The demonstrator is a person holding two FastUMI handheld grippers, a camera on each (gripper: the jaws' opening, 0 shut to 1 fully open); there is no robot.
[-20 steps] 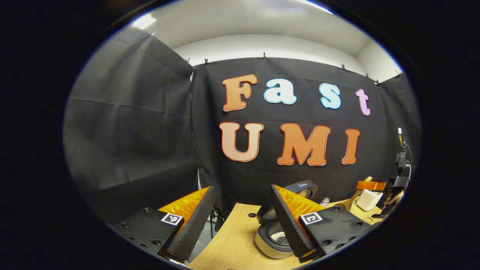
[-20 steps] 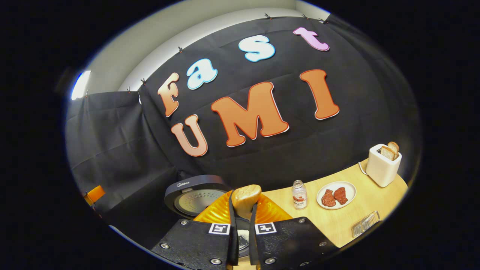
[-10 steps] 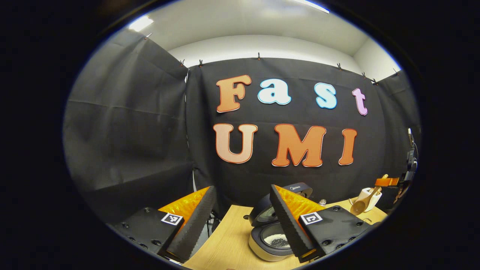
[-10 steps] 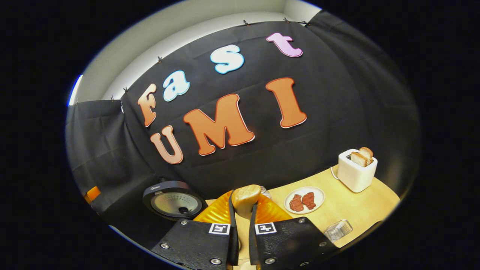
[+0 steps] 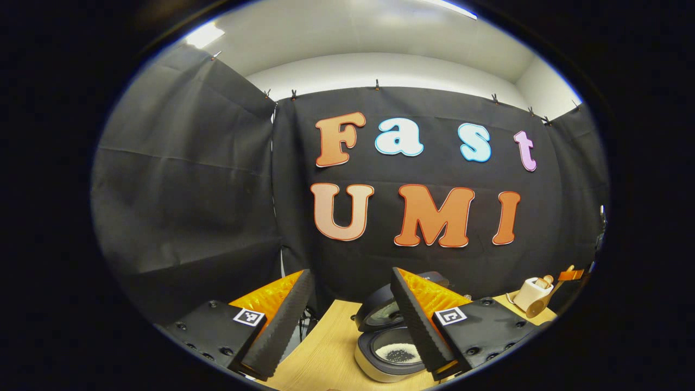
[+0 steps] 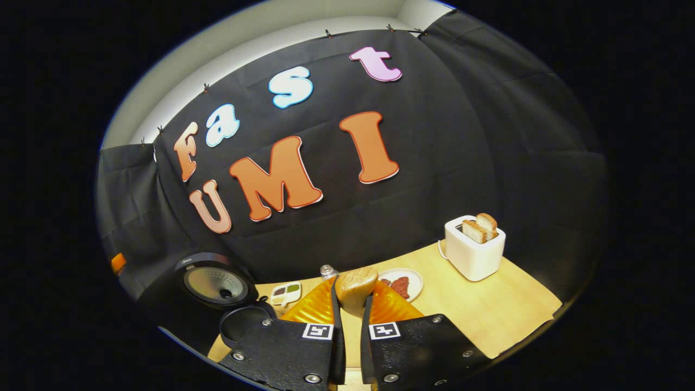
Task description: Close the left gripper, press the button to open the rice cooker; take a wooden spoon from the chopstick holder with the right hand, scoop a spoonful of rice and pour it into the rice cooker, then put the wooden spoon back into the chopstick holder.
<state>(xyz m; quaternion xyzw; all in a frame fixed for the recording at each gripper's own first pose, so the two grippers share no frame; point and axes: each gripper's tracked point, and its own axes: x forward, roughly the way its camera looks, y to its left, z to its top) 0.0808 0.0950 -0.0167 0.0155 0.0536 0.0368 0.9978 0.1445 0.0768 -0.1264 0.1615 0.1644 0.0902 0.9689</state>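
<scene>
The rice cooker (image 5: 380, 365) stands open on the table with rice in its pot, its dark lid (image 5: 374, 310) raised behind. My left gripper (image 5: 352, 275) hangs open just in front of and above it, holding nothing. At the far right of the left gripper view stands the white chopstick holder (image 5: 528, 294). The wooden spoon (image 5: 536, 308) slants beside it, bowl down, held by my right gripper (image 5: 575, 274). In the right gripper view my right gripper (image 6: 352, 297) is shut on the spoon's handle (image 6: 355, 285). The cooker's lid (image 6: 214, 282) lies to the lower left.
On the wooden table (image 6: 505, 309) a white toaster (image 6: 475, 252) with bread slices stands at the right. A plate of meat (image 6: 403, 282), a small bottle (image 6: 326, 270) and a little sauce dish (image 6: 285, 293) sit along the back, near the black cloth wall.
My right gripper has carried the spoon rightward, away from the cooker and down beside the chopstick holder. The cooker has slid left in its view. The left gripper has barely moved.
</scene>
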